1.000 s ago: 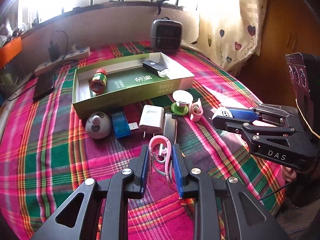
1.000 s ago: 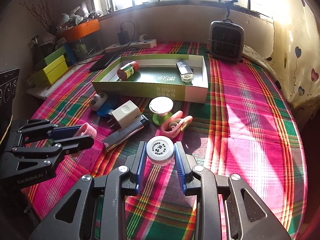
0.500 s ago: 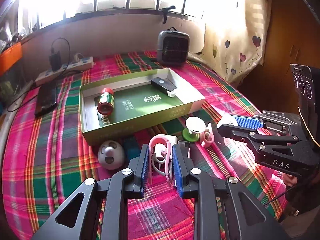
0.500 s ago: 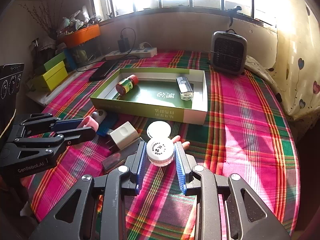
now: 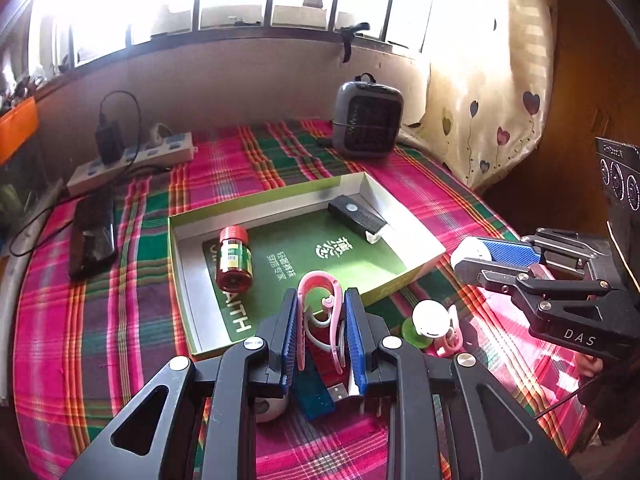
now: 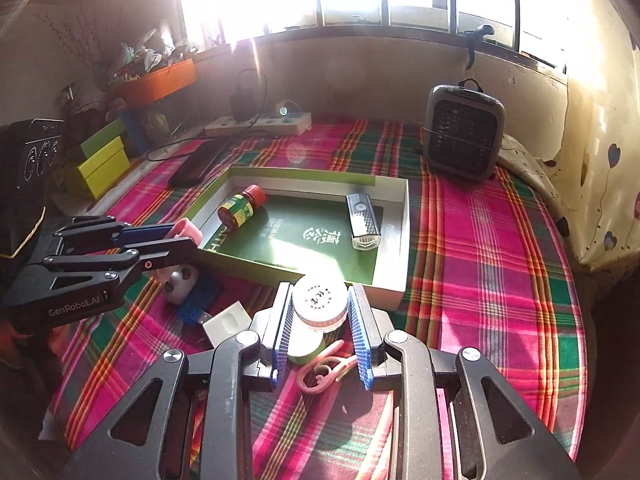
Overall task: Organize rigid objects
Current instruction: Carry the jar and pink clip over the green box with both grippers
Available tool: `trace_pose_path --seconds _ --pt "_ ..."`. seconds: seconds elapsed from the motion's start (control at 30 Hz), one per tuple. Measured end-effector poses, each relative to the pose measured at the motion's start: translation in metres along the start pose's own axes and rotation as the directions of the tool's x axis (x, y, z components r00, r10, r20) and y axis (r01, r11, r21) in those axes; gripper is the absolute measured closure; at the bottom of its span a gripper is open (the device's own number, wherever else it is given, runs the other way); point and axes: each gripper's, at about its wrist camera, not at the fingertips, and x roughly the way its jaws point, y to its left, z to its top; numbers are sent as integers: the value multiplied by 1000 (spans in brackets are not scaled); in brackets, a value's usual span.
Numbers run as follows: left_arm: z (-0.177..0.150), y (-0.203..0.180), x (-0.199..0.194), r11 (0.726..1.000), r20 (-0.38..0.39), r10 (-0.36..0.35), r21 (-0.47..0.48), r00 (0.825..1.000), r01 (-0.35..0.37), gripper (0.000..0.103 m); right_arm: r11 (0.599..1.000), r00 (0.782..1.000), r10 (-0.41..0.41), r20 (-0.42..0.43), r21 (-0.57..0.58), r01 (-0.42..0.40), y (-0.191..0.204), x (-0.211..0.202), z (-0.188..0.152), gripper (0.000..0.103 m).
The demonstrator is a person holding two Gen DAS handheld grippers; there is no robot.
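A shallow green box lies on the plaid cloth; in it lie a red-capped bottle and a black lighter-like stick. My left gripper is shut on a pink clip and holds it above the box's near edge. My right gripper is shut on a small white round jar, raised just before the box's near wall.
On the cloth near the box lie a white-topped green spool, another pink clip, a white charger, a blue USB stick and a grey round toy. A grey heater, a power strip and a phone lie further back.
Both grippers have risen and moved forward toward the green box, each carrying its object. The loose items on the cloth now lie beneath the fingers.
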Motion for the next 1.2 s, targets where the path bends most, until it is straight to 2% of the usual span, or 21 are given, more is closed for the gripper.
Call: trace_pose_path --seconds 0.57,1.03,1.2 --pt "36 26 60 1000 -64 -28 -1 998 28 81 999 997 38 -70 -31 -40 -12 58 40 74" --pt "41 39 102 1000 -128 -25 -10 991 24 81 998 987 41 -153 -41 -48 -19 110 53 74" --pt "42 41 110 1000 -137 -10 7 990 11 81 997 989 39 -146 -53 -47 -17 115 57 74"
